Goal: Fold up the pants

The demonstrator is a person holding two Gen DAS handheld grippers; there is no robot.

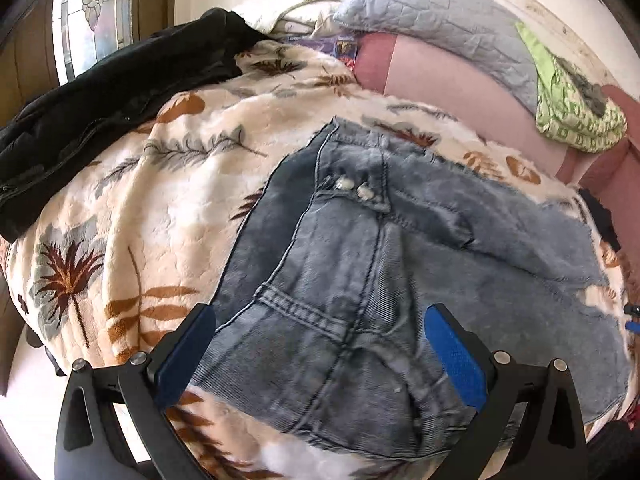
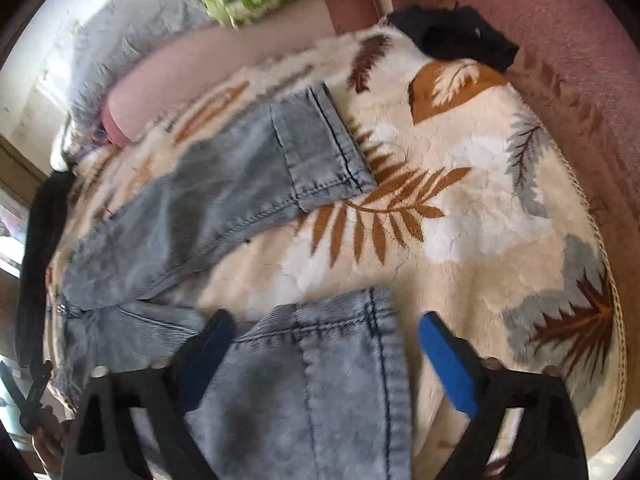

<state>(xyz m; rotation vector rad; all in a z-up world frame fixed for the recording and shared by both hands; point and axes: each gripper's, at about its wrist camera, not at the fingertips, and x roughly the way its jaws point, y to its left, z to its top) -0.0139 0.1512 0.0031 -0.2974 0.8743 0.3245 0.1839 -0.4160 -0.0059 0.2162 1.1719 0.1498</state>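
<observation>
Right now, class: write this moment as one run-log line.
jeans: spread flat on leaf blanket | left gripper: open above waist | right gripper: open above leg hem | fold: not begun

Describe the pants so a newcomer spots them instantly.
Find the cream leaf-print blanket covering the bed. Spread flat on it, legs apart, lie the pants: faded blue-grey denim with dark seams, unlike the black garment bunched at the blanket's edge.

pants (image 1: 360,264): faded blue denim, lying flat on the leaf-print blanket
legs (image 2: 248,184): spreading apart, hems pointing toward 2 o'clock
</observation>
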